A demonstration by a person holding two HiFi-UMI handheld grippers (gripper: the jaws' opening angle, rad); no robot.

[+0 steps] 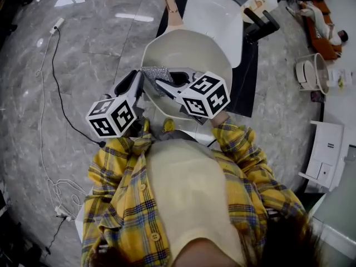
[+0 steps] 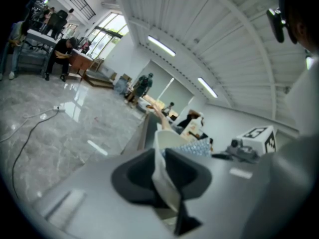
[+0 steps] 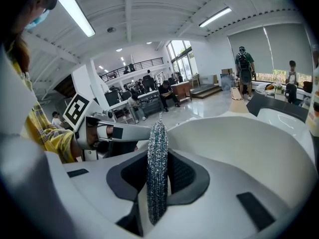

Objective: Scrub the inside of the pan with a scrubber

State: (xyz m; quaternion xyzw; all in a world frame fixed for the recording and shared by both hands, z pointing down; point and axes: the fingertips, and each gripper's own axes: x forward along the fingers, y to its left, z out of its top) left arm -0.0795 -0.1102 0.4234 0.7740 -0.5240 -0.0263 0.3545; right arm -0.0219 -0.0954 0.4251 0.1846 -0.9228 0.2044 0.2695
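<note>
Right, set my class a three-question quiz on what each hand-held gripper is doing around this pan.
1. True or false: the right hand-held gripper is shut on the scrubber.
2. What is the left hand-held gripper clamped on? A) the pan rim B) a floor cable C) a cup
3. Fill in: the pan's handle points ___ from the person.

Key: 1 true; 2 A; 3 away.
</note>
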